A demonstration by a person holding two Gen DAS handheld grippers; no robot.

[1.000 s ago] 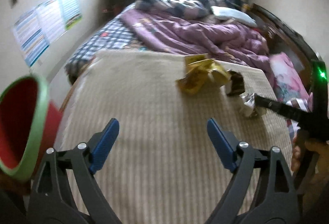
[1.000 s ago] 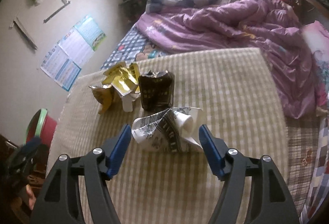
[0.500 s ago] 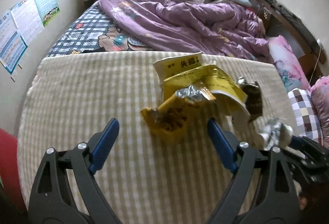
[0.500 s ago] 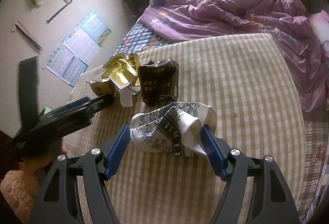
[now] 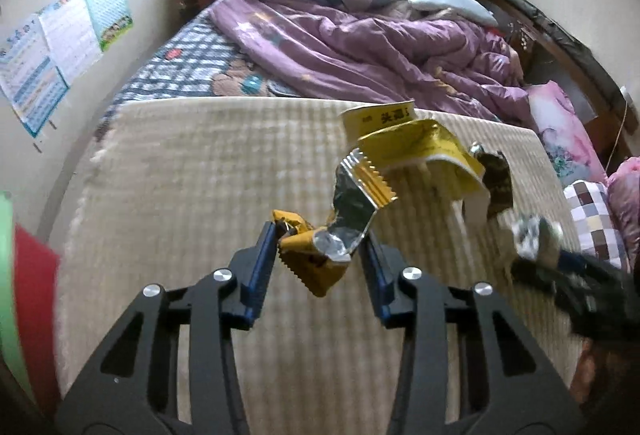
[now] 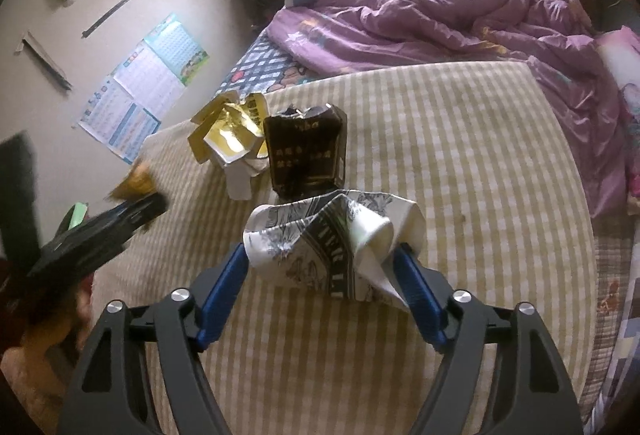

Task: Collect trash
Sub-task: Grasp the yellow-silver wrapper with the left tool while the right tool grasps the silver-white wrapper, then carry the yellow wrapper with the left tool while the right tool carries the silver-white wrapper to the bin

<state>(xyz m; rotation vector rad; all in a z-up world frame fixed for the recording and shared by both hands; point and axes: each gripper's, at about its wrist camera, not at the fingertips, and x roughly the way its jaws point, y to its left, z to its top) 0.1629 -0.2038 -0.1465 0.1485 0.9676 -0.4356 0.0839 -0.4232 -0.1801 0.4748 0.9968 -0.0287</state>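
My left gripper [image 5: 318, 255] is shut on a crumpled yellow and silver wrapper [image 5: 340, 235] just above the beige checked mat [image 5: 180, 175]. Behind it lie a torn yellow carton [image 5: 416, 151] and a dark brown packet [image 5: 496, 183]. My right gripper [image 6: 324, 275] is shut on a crumpled white printed paper cup [image 6: 332, 239]; it also shows blurred in the left wrist view [image 5: 536, 239]. In the right wrist view the dark packet [image 6: 306, 155] and yellow carton [image 6: 230, 135] stand behind the cup, and the left gripper [image 6: 120, 211] is at the left with its wrapper.
A red bin with a green rim [image 5: 24, 295] stands at the left off the mat. A bed with a purple quilt [image 5: 360, 47] lies behind the mat. Posters [image 5: 60, 43] hang on the left wall. A checked pillow [image 5: 596, 219] lies at the right.
My left gripper moved in on the yellow wrapper and shut on it. My right gripper closed tighter on the white cup, which now sits lifted between the fingers.
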